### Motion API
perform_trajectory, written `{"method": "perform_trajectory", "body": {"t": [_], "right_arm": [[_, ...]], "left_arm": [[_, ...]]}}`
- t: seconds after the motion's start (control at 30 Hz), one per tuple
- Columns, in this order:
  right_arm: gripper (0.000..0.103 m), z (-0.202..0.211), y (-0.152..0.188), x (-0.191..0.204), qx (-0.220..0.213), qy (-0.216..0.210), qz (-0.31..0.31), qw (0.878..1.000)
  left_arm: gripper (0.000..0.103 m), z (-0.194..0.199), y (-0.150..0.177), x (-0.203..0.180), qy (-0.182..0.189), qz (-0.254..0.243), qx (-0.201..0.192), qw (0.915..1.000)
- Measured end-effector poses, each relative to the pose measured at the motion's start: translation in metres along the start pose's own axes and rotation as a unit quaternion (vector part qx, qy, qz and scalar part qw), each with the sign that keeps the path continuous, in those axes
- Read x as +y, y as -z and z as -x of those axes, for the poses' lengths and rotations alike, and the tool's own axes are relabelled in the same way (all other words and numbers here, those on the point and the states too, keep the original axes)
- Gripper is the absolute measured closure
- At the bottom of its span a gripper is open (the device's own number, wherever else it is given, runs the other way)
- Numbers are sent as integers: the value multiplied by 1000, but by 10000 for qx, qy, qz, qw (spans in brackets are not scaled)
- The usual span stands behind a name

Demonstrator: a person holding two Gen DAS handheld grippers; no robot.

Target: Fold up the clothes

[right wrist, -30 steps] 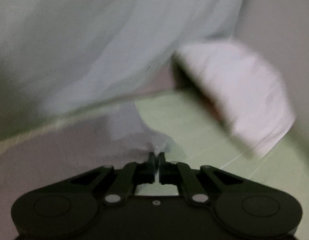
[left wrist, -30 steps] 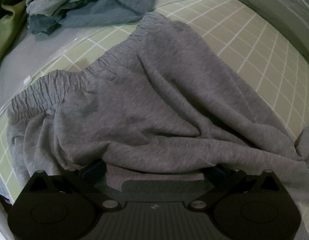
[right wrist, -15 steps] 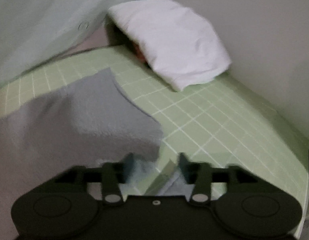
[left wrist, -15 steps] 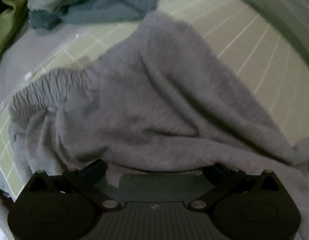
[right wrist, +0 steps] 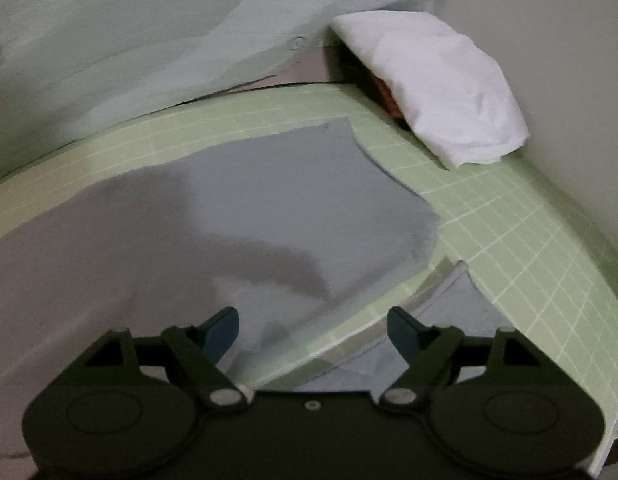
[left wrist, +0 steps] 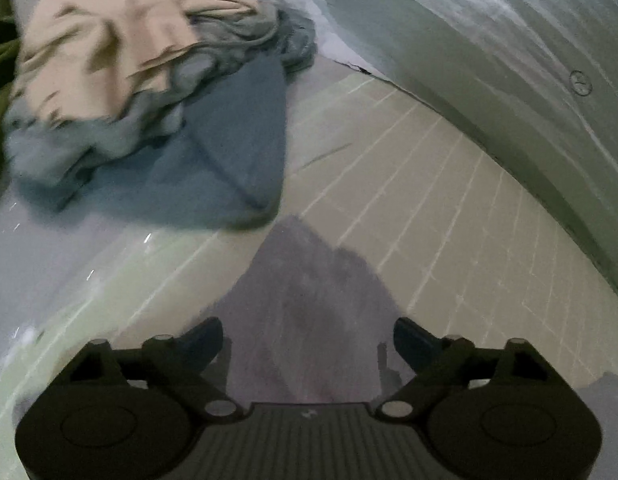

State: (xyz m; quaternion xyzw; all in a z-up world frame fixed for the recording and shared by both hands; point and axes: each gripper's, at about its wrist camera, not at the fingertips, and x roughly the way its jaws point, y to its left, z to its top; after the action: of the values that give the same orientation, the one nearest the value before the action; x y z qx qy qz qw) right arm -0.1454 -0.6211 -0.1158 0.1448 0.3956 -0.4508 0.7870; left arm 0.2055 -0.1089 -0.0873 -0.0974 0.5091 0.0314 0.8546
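Right tongs opening off grey trousers, left tongs closing

A home: heaped laundry, a white pillow, a gridded mat.

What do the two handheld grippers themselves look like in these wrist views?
Both look alike. The left gripper has a black body with two round discs, silver pivot screws, a ribbed centre plate and dark blue finger pads. The right gripper is the same, but its centre plate looks plain. No cables or sleeves show.
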Motion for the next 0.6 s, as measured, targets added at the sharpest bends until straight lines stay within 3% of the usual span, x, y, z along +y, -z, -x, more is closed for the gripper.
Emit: {"method": "perform_trajectory", "body": {"t": [0.1,0.17,0.23,0.3,0.4,0.5,0.53,0.57,0.6], "right_arm": [[21,9,3,4,13,77,14,10000],[21,16,6,5,25,131,26,9999],[21,21,10,8,46,191,47,9998],[21,25,13,9,84,229,23,9997],[21,30,18,14,152,251,3,9996],[21,34,22,21,145,234,97,9996],[21,34,23,23,145,217,137,9996],[21,34,24,26,158,202,171,9995],[21,34,25,29,173,181,203,9995]], "left_arm": [[22,-22,-15,-4,-77,-202,104,9997],[36,-33,-22,-5,-145,-280,173,9994],[78,-38,-27,-2,-185,-305,151,9992],[95,-36,-36,7,44,-123,46,9999],[96,-19,-53,31,328,493,-366,9976],[94,-10,-68,62,512,1263,-887,9867],[86,-11,-71,71,529,1475,-951,9831],[82,-14,-73,74,387,1513,-868,9839],[71,-15,-74,76,267,1493,-812,9851]]}}
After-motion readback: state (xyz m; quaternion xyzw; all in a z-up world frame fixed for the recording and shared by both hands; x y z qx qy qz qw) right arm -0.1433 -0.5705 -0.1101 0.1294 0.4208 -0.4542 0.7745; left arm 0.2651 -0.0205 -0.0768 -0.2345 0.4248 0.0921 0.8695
